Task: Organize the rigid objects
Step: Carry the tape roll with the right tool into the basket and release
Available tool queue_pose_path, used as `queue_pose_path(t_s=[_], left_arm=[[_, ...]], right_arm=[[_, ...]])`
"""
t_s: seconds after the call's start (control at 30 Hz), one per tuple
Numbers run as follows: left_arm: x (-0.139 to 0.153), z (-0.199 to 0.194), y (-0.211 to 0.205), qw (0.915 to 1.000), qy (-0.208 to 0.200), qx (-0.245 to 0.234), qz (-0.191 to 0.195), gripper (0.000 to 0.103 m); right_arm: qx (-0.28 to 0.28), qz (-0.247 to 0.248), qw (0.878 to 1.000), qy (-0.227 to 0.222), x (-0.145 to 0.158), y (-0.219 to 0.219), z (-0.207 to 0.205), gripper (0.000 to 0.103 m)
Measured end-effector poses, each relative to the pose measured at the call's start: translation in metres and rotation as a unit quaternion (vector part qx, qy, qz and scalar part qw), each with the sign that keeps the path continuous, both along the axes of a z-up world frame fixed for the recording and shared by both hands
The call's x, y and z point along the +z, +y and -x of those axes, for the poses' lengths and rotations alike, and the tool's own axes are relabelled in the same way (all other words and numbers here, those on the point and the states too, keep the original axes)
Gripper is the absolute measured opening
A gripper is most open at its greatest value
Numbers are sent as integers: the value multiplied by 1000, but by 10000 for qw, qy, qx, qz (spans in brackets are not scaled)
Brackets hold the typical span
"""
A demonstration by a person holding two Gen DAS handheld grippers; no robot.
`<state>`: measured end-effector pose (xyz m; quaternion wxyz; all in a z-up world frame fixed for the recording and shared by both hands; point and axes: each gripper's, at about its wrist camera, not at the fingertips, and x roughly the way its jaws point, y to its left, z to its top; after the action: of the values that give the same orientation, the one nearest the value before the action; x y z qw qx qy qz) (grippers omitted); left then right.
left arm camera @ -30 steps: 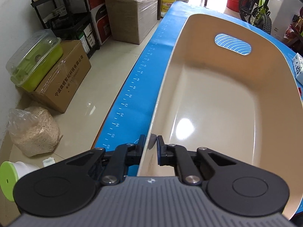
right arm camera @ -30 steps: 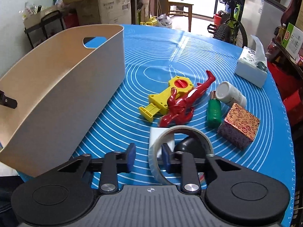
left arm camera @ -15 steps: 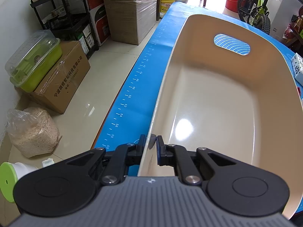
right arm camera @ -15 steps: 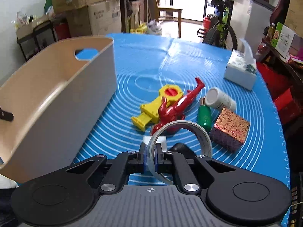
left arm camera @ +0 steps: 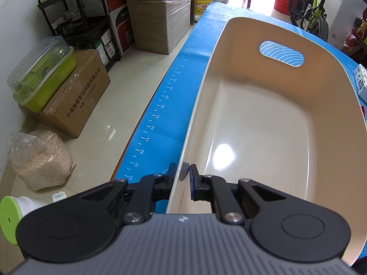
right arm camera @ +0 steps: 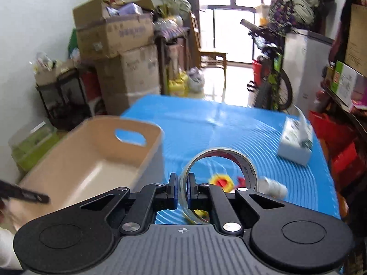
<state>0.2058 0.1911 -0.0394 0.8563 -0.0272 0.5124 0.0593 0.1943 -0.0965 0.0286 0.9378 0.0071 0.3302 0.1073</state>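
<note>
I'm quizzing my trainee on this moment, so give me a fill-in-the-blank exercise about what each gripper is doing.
1. The right gripper is shut on a roll of ____.
2. The left gripper clamps the rim of the beige ____.
3. Inside, the bin holds ____.
4. The mat on the table is colored ____.

Missing words: tape; bin; nothing; blue

Glossy smooth plastic bin (left arm camera: 263, 123), shiny tape roll (right arm camera: 246, 169), seemingly matt blue mat (left arm camera: 160, 105)
</note>
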Motion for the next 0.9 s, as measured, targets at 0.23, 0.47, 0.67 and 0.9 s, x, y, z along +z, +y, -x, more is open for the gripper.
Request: queue_pose_path(t_s=[0.23,0.47,0.67,0.9], left_arm=[[1,0,0,10000,-1,12,-18,13],[0,1,0,10000,1,-11,-12,13],[0,1,-2,10000,0,-41,-45,13],[0,0,-3,10000,4,-57,-70,13]], right_arm=[[512,-206,9983,-200,18,46,-22,19],[1056,-196,9942,-96,10,98,-34,19],[1394,-110,9897,292,-10,136,-43,19],[1666,221,9802,1043,-43,167,-45,19]])
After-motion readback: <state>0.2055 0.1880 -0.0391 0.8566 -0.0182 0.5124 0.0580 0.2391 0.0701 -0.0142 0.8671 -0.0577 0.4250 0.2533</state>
